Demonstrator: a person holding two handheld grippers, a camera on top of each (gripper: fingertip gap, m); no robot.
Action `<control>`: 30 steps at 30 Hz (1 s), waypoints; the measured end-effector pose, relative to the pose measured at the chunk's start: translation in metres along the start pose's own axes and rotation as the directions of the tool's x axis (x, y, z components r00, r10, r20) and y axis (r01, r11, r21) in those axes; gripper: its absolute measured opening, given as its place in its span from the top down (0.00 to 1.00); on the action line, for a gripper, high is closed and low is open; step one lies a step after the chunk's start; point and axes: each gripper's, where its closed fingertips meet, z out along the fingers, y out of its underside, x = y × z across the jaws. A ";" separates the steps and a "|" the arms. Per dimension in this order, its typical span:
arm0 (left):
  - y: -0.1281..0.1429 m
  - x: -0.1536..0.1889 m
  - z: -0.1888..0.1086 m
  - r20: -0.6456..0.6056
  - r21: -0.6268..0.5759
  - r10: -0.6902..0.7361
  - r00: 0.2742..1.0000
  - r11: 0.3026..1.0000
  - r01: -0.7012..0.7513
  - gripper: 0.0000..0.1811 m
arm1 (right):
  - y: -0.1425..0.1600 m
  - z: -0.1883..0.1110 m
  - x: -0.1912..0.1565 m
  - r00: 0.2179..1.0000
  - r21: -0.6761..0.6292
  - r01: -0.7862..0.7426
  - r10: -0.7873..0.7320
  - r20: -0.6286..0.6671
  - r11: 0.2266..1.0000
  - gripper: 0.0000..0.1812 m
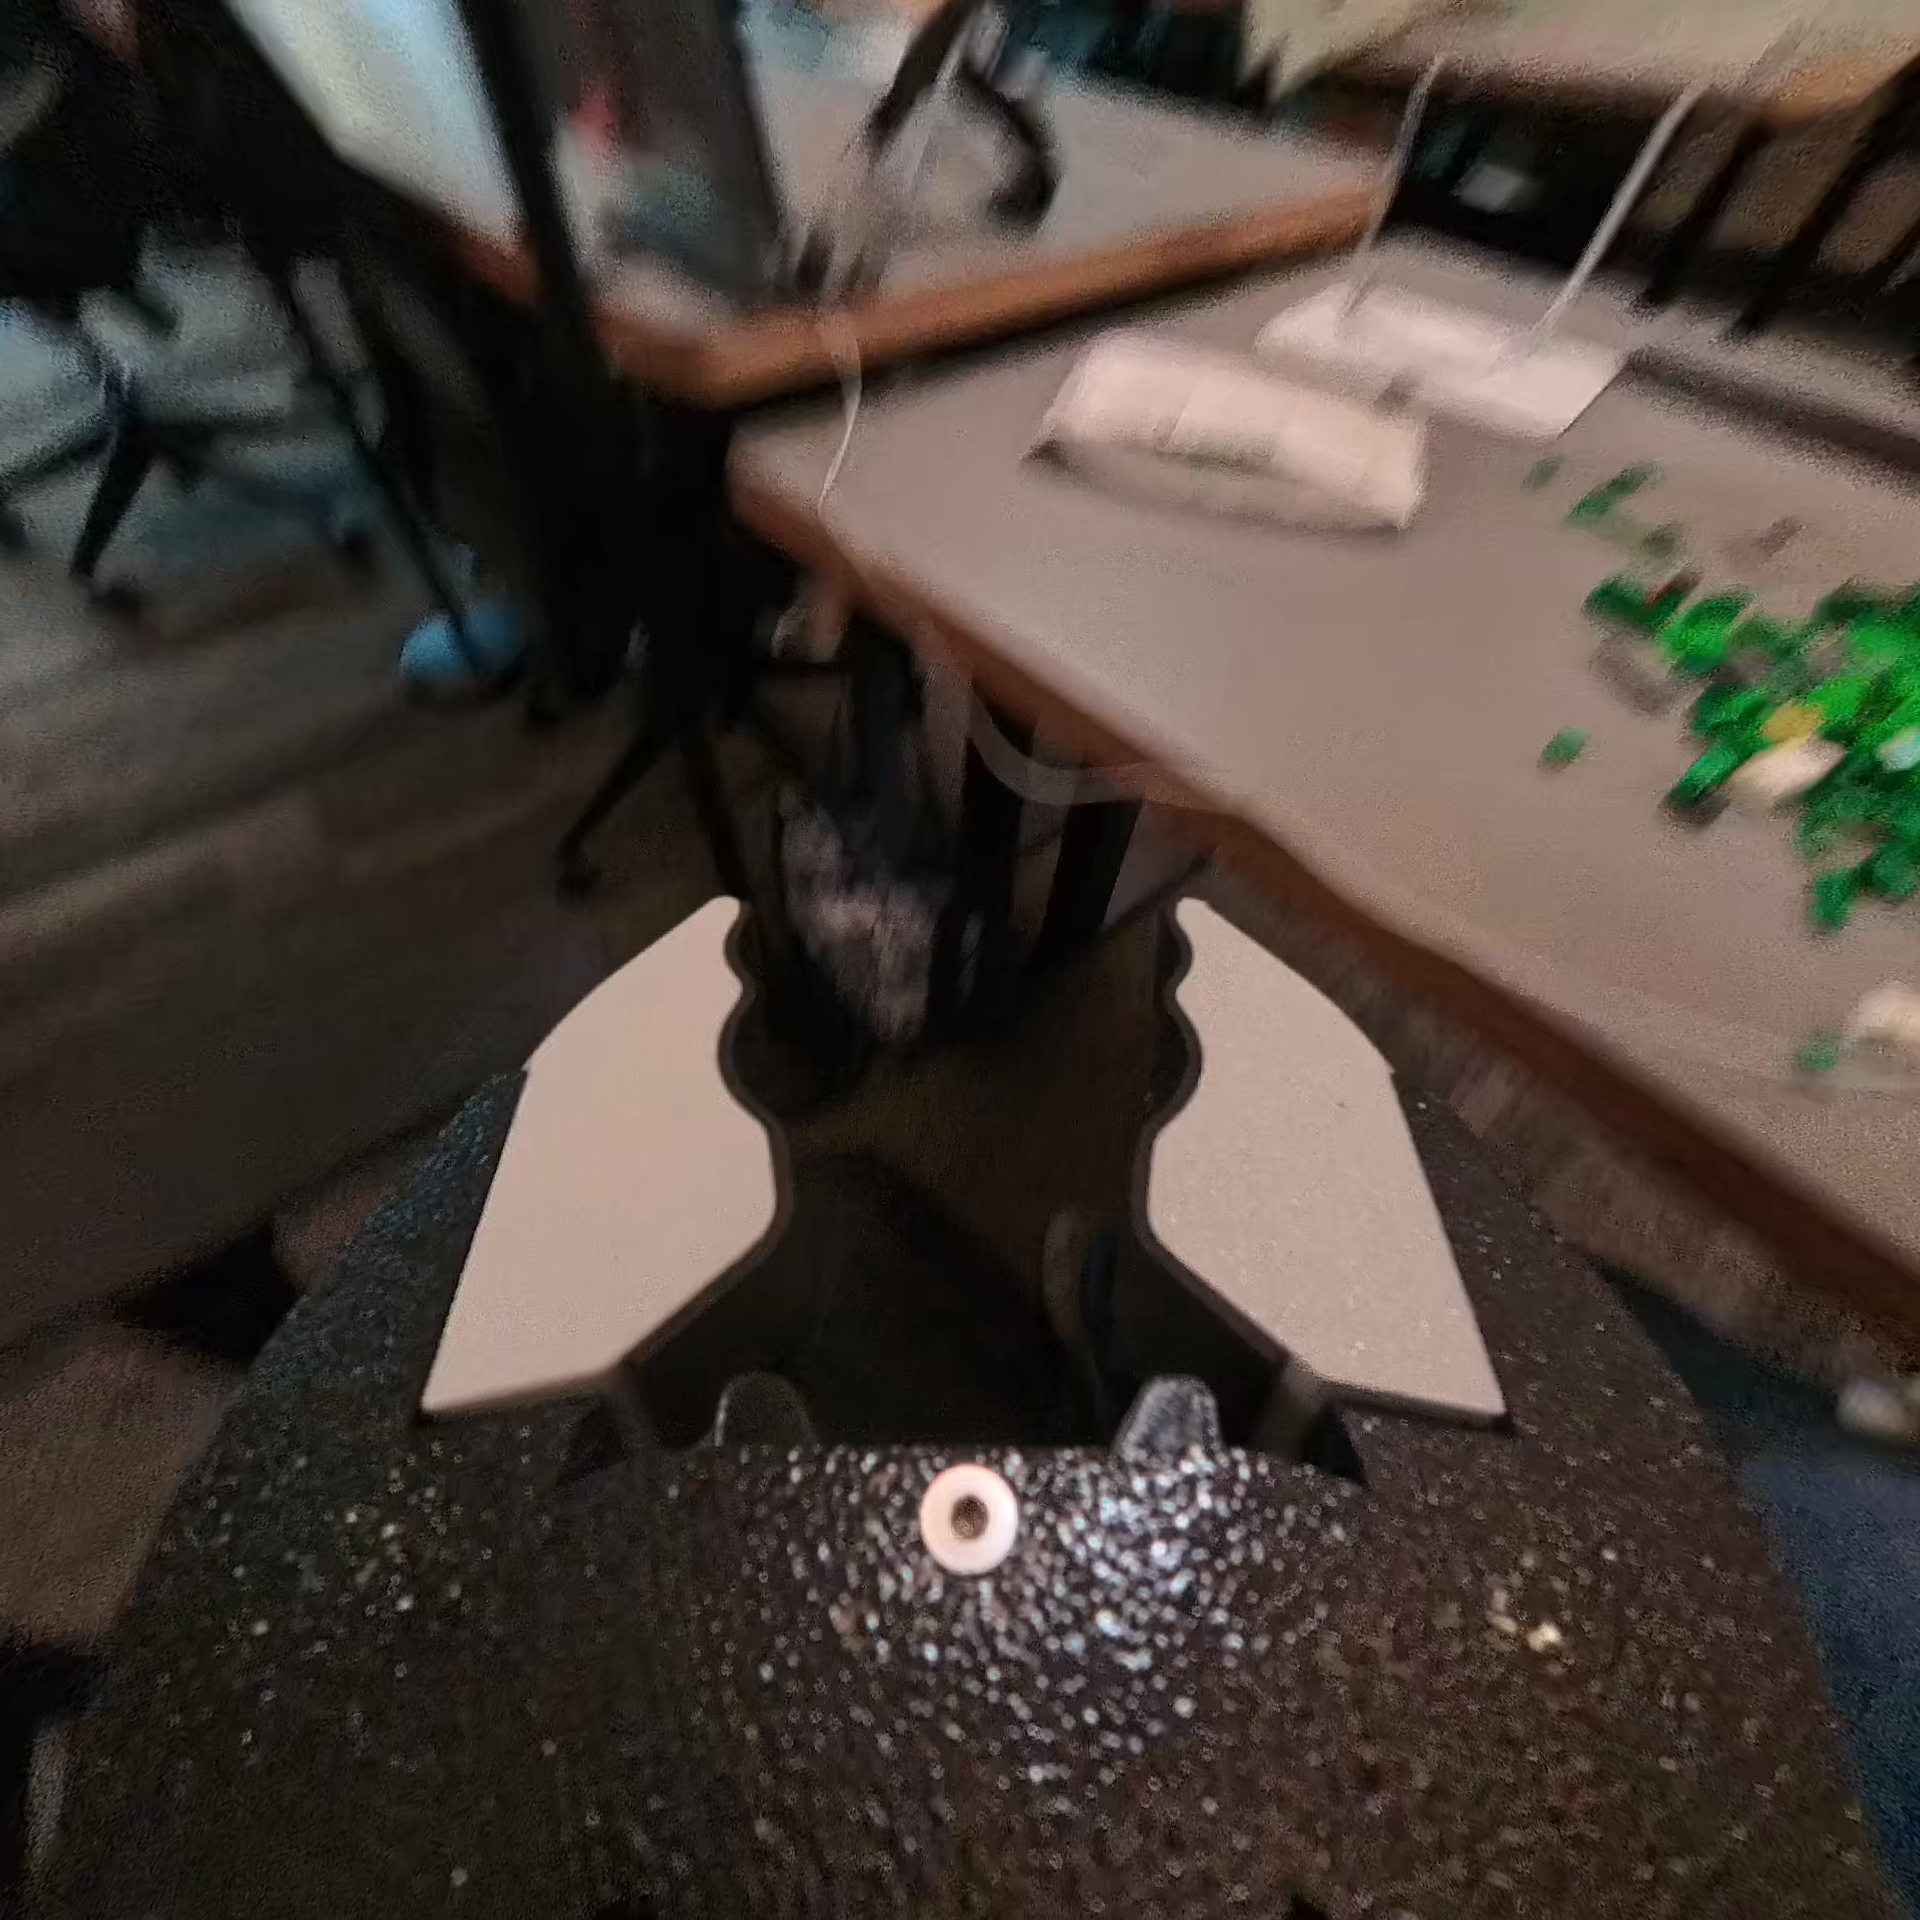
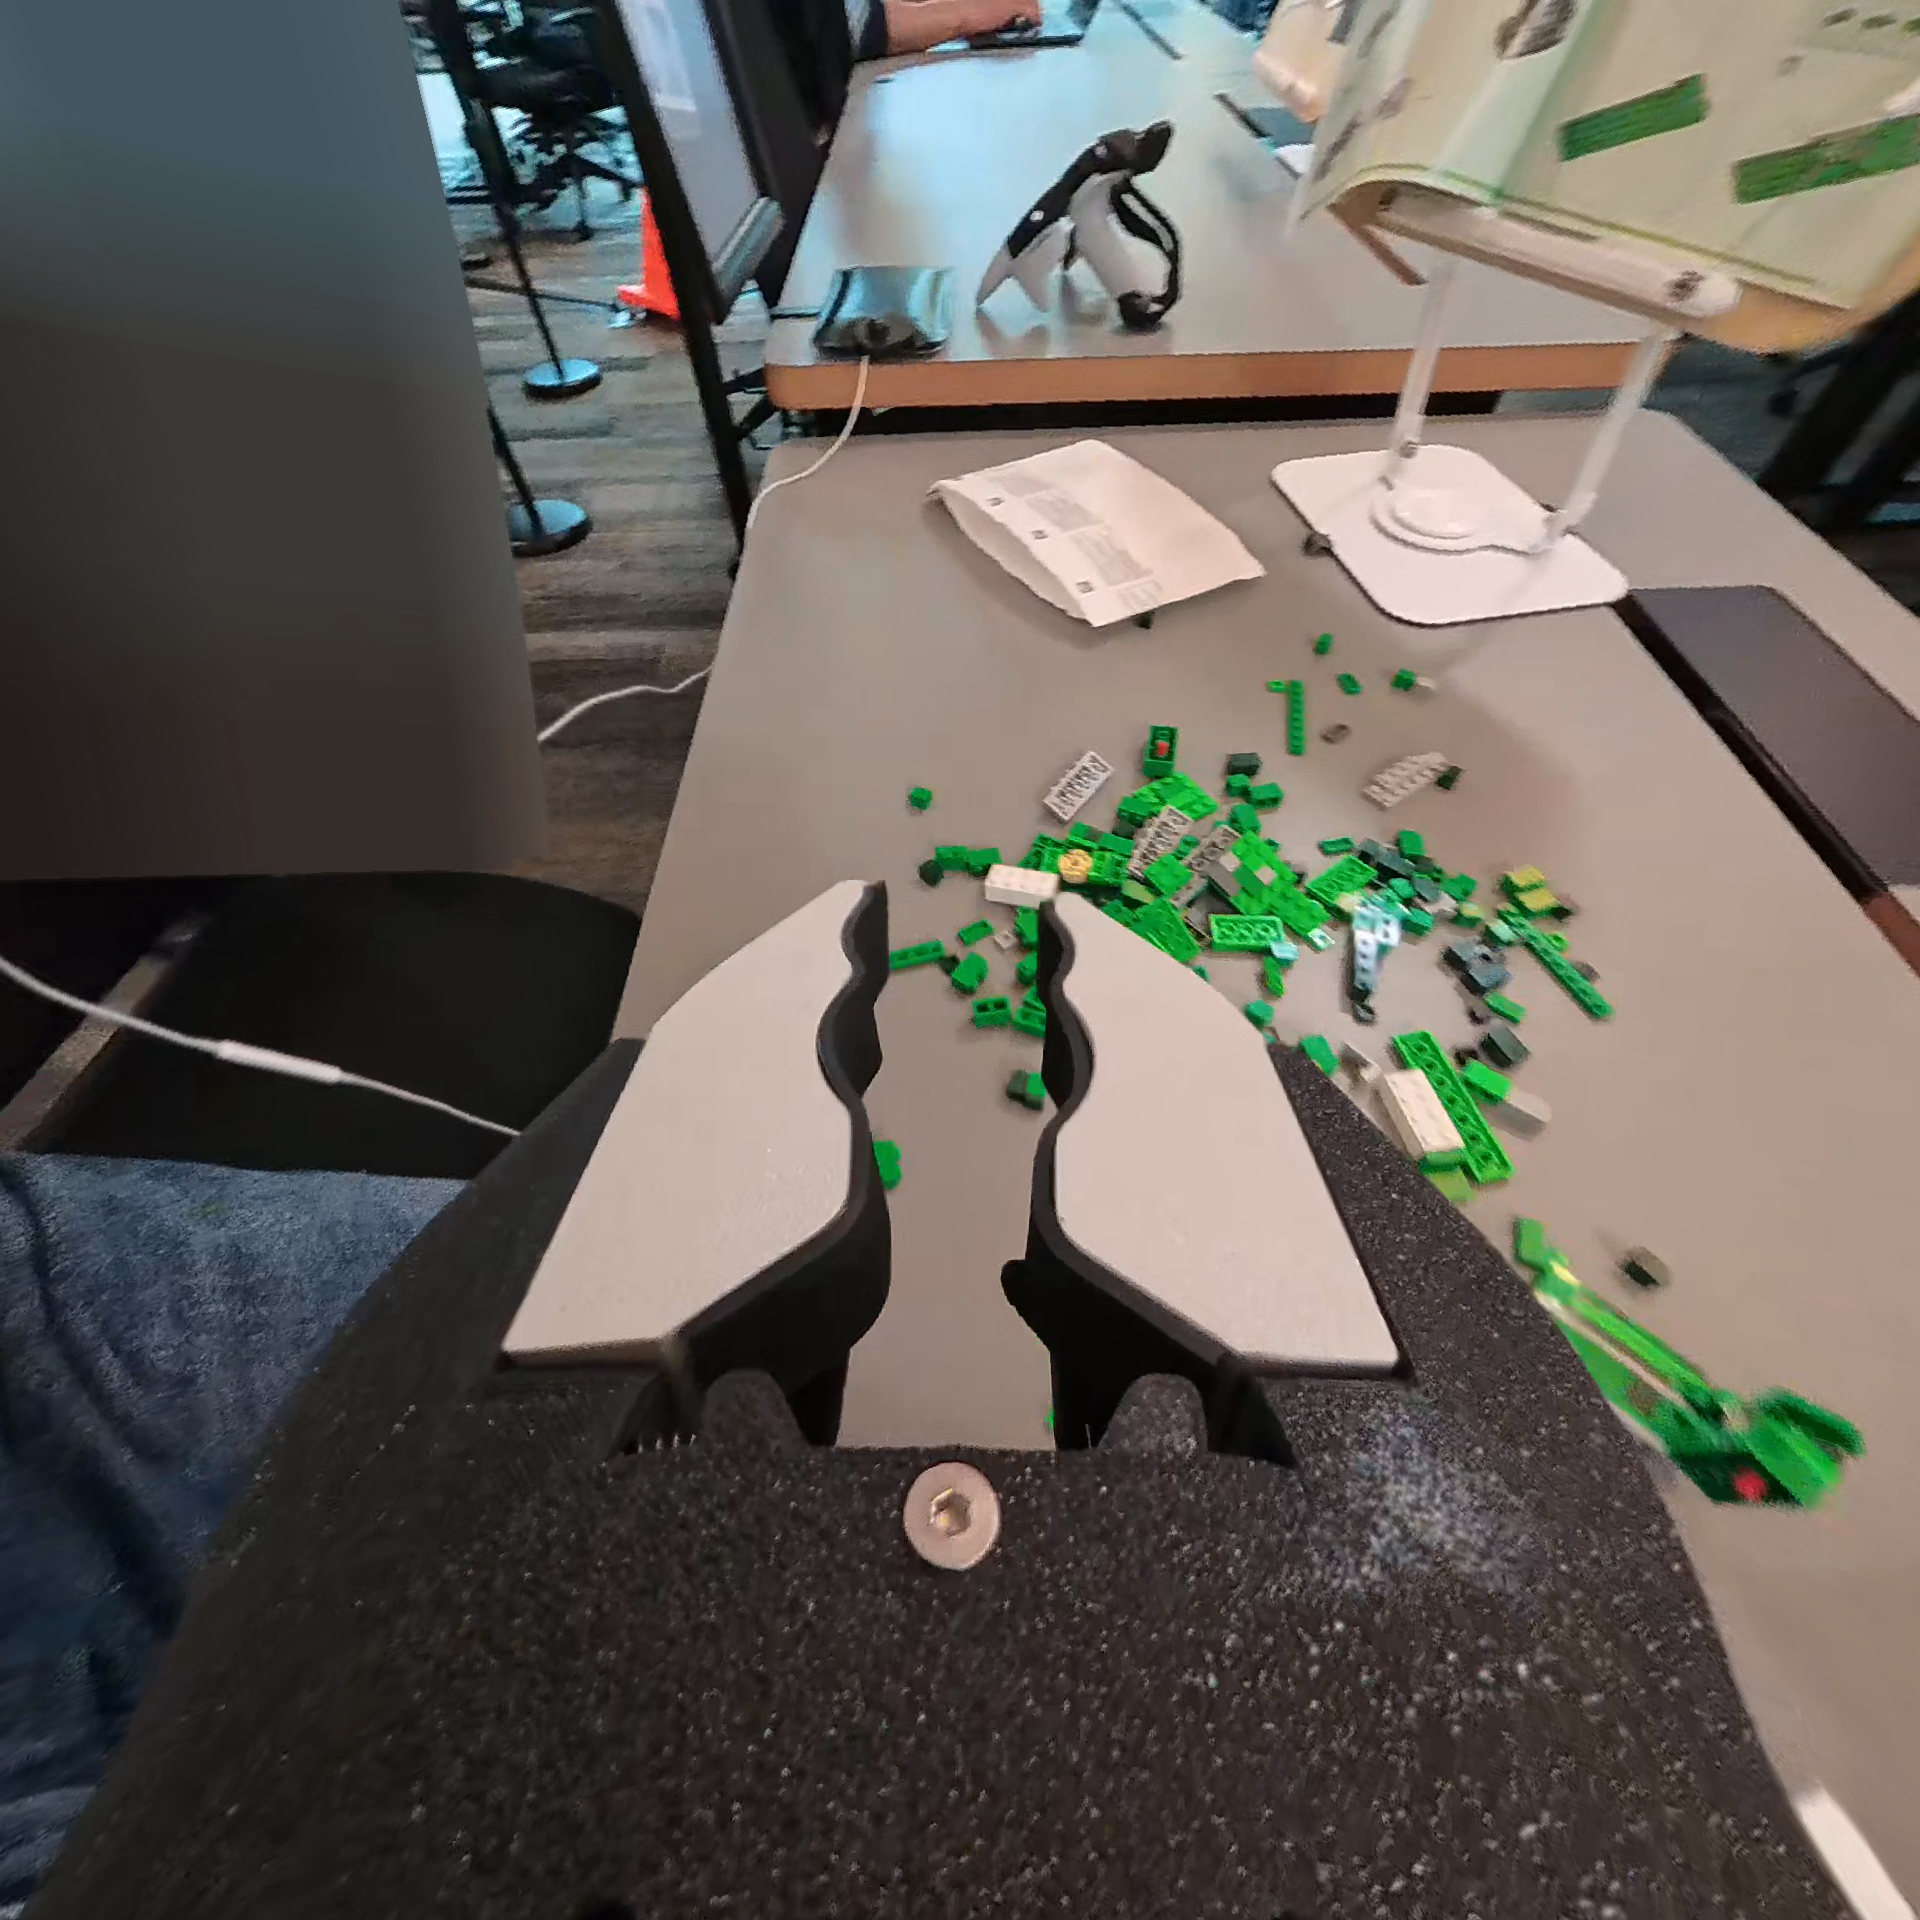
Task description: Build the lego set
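Note:
A pile of loose green, grey and white lego pieces [image 2: 1247,883] lies on the grey table [image 2: 831,675]. It shows blurred at the right of the left wrist view [image 1: 1787,717]. A partly built green assembly [image 2: 1704,1392] lies near the table's front right. My right gripper [image 2: 961,904] is open and empty, held above the near left side of the pile. My left gripper [image 1: 956,914] is open and empty, off the table's left edge, pointing at the floor and table legs.
A white paper bag [image 2: 1091,530] lies at the back of the table. A white stand base [image 2: 1455,540] holds an instruction booklet [image 2: 1662,135] overhead. A white cable [image 2: 644,686] hangs off the left edge. A second table [image 2: 1143,312] stands behind. A black chair [image 2: 364,997] is at left. Some 45 cm of space lies between my two pairs of fingers. The right tips stand about 25 cm off the partly built green assembly [image 2: 1704,1392].

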 end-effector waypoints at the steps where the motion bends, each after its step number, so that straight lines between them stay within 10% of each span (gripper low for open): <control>1: 0.039 -0.010 -0.010 0.031 -0.080 -0.025 0.999 0.996 0.027 0.60 | -0.002 0.007 -0.002 1.000 -0.002 0.009 -0.009 0.026 1.000 0.85; 7: 0.266 0.003 -0.055 0.125 -0.578 -0.137 0.983 0.795 0.185 0.62 | -0.023 0.049 -0.016 0.988 0.020 0.017 -0.020 0.152 1.000 0.86; 11: 0.345 0.019 -0.062 0.076 -0.714 -0.068 0.995 0.693 0.102 0.71 | -0.024 0.072 -0.029 0.974 0.004 0.077 -0.076 0.214 0.997 0.86; 30: 0.399 0.002 -0.029 -0.050 -0.643 -0.118 0.992 0.763 0.059 0.88 | 0.019 0.108 -0.071 0.947 -0.100 0.156 -0.119 0.299 0.983 0.88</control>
